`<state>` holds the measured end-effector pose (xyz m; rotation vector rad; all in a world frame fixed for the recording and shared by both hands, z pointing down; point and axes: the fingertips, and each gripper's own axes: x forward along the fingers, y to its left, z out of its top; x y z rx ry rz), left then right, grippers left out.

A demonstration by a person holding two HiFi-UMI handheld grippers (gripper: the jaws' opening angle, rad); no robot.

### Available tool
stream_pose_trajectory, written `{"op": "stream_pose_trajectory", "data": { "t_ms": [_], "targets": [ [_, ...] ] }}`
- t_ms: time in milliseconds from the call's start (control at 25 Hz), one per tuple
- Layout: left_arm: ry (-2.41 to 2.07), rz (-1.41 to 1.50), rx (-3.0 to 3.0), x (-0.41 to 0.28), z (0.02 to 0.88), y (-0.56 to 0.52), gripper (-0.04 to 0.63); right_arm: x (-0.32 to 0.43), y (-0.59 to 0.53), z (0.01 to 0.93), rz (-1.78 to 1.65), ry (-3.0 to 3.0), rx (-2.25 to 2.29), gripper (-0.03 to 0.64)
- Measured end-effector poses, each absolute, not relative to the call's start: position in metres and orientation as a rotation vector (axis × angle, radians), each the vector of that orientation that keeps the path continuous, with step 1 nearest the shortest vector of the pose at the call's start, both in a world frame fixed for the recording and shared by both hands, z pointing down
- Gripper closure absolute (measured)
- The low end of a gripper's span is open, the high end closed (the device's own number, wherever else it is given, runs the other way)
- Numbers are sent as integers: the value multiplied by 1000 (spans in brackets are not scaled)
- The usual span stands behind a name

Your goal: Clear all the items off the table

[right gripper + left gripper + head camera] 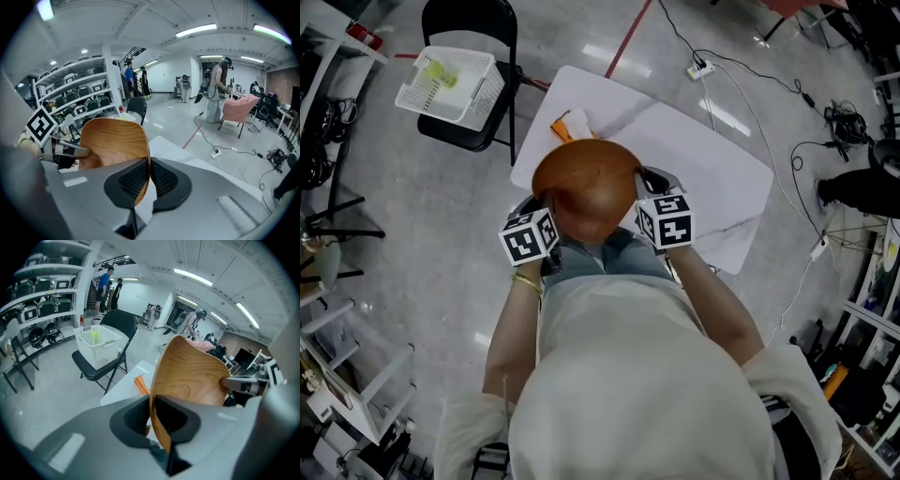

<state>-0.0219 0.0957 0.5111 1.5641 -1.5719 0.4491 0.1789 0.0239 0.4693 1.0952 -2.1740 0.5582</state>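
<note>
**A:** Where is the bowl at this point?

**B:** The wooden bowl [586, 187] is up off the tabletop [694, 159]. It is held in front of the person's chest, and in the head view it sits over the near left edge.

**A:** Held by which gripper?

**B:** By both. The left gripper [153, 420] has its fingers [131, 420] clamped on one side of the rim, one pad inside the wall and one outside. The right gripper [149, 176] pinches the opposite rim the same way, its fingers [166, 178] nearly together with only the thin wood between them.

**A:** What else is on the tabletop?

**B:** I can see only one thing, an orange item [567, 125] at the far left edge. I can't tell what it is. The rest of the white surface looks bare, though the bowl and grippers hide a patch near the person.

**A:** Where would the cleared things go?

**B:** Probably into the white basket [483, 94] on the black chair [469, 19], just beyond the tabletop's left corner. There is already a yellow-green item [441, 73] in it.

**A:** How far along is the job, then?

**B:** I'd say well along. The bowl is lifted but not yet set down anywhere, and after it comes the orange item.
</note>
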Motion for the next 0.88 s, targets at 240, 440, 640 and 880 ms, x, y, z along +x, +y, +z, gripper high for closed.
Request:
{"op": "stream_pose_trajectory", "data": {
  "t_ms": [240, 440, 640, 880],
  "targets": [
    [-1601, 428, 1533, -85, 504, 102, 557, 113, 24, 464, 532, -2197, 1037, 604],
    [-1633, 393, 1486, -140, 503, 115, 557, 53, 25, 463, 508, -2220, 976, 604],
    [-1660, 365, 1449, -193, 502, 124, 557, -4, 25, 462, 491, -2246, 925, 604],
    [-1698, 337, 1417, -251, 500, 129, 558, -66, 23, 462, 469, -2271, 876, 604]
  ]
}}
